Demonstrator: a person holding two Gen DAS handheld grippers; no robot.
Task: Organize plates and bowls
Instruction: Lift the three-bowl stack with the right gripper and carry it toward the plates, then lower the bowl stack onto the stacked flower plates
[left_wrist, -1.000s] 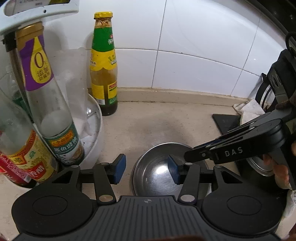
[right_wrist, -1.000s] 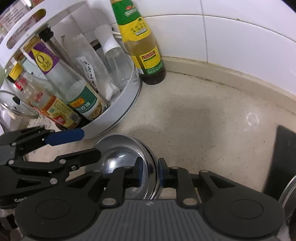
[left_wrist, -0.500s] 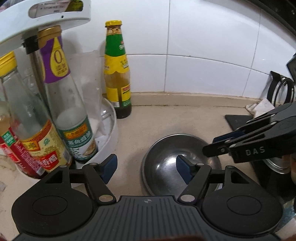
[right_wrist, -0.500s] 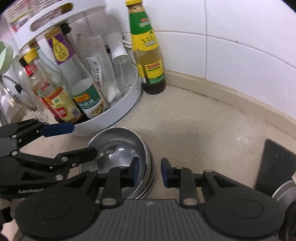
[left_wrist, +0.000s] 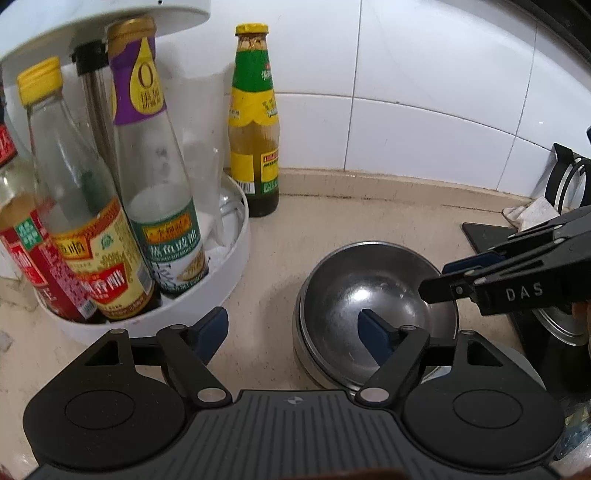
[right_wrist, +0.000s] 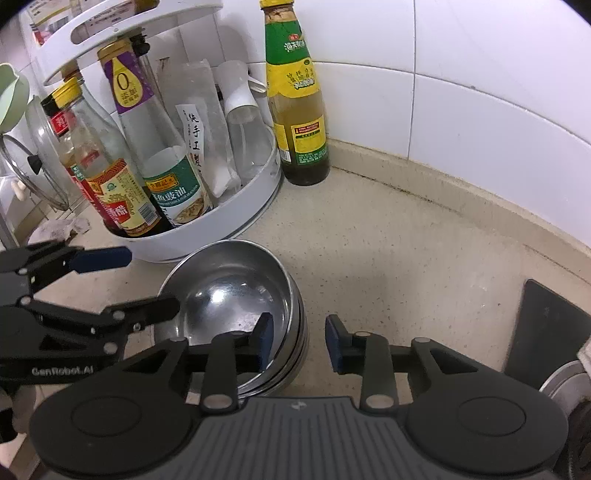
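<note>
Bowls: a nested stack of round stainless-steel bowls is seen standing on the speckled beige countertop, at about 5 o'clock from the white round condiment carousel and just beside its base.
Left gripper: its jaws are opening; one blue pad hangs over the inside of the top bowl, the other over bare counter at 9 o'clock of the stack, so the near rim sits between them untouched.
Right gripper: its jaws are opening too; the stack's 3 o'clock rim lies between the pads, with a gap visible on both sides, so nothing is clasped.
Step judged: the stack appears released and set down.
Risk, snagging: a pad inside the bowl could catch the rim on withdrawal and tip or drag the top bowl.
Risk, collision: the stack could be pushed against the carousel, or the green-labelled glass sauce bottle at 12 o'clock knocked.
Risk, slipping: smooth steel nested loosely may slide or clatter apart.
</note>
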